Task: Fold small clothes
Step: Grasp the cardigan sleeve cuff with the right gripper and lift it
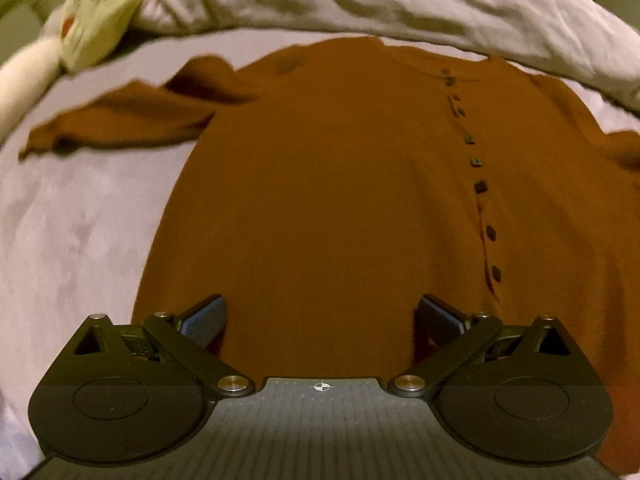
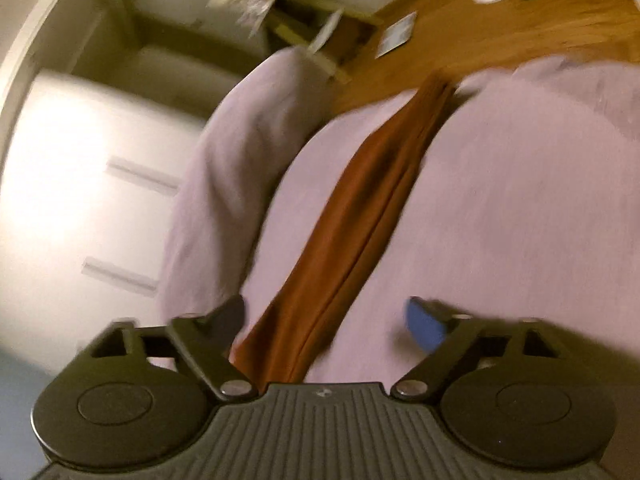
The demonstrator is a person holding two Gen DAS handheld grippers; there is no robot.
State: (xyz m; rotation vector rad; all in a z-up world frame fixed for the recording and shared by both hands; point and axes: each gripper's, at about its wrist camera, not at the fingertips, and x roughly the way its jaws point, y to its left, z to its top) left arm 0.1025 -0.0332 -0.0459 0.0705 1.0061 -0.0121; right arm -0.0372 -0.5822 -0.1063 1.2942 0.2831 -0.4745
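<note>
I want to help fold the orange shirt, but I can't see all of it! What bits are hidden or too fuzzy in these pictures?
- Left wrist view: the orange shirt's bottom hem is hidden behind the left hand-held gripper.
- Left wrist view: its right sleeve is cut off by the picture edge.
- Left wrist view: the collar's back tucks under the rumpled blanket.
- Right wrist view: the room clutter is motion-blurred.

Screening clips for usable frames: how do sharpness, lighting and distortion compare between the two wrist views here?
Left wrist view: mostly sharp, dim warm light, the brown shirt and its buttons readable, fisheye bowing the bed sheet edges. Right wrist view: heavy motion blur, the white dresser blown out by glare, the shirt's sleeve smeared, background indistinct.
</note>
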